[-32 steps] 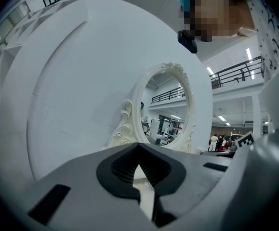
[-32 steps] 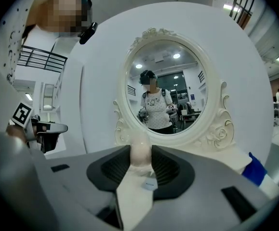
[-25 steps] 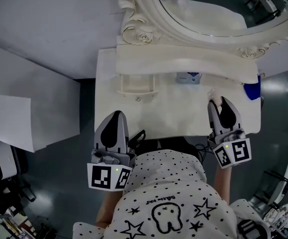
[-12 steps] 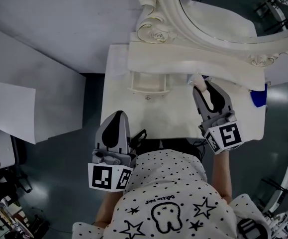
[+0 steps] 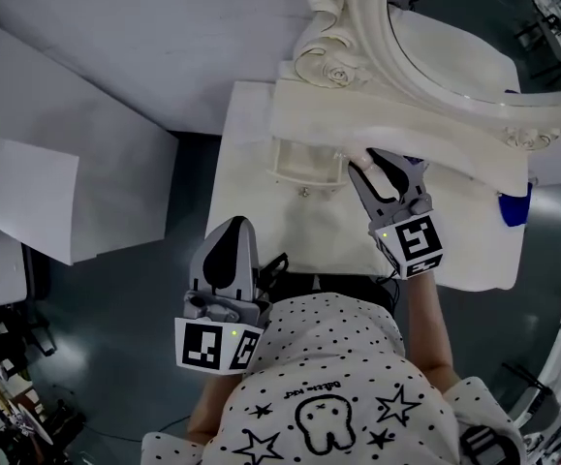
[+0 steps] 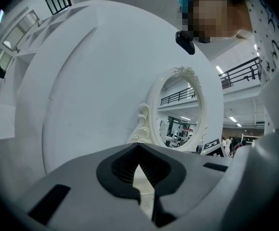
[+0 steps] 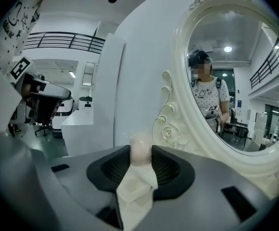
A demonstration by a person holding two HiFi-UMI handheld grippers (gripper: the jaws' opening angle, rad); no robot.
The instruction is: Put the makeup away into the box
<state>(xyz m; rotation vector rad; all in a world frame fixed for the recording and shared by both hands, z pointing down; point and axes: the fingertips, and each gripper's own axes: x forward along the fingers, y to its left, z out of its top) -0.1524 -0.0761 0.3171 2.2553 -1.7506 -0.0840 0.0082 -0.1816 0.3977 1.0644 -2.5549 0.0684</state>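
Observation:
My right gripper [image 5: 362, 159] is shut on a small pale pink makeup item [image 5: 357, 152], which sticks out past its fingertips. In the right gripper view the same pink item [image 7: 140, 149] sits pinched between the black pads. The gripper hovers over the white vanity table [image 5: 256, 206], just right of a small cream box [image 5: 305, 163] that stands under the mirror shelf. My left gripper [image 5: 233, 227] hangs at the table's front left edge with its jaws shut and nothing between them [image 6: 138, 170].
An ornate white mirror [image 5: 435, 56] and its shelf overhang the back of the table. A blue thing [image 5: 514, 207] lies at the table's right edge. White panels [image 5: 28, 201] stand to the left. The person's spotted shirt fills the foreground.
The right gripper has carried the pink item leftward across the table, from the right side to beside the cream box. The left gripper has barely moved.

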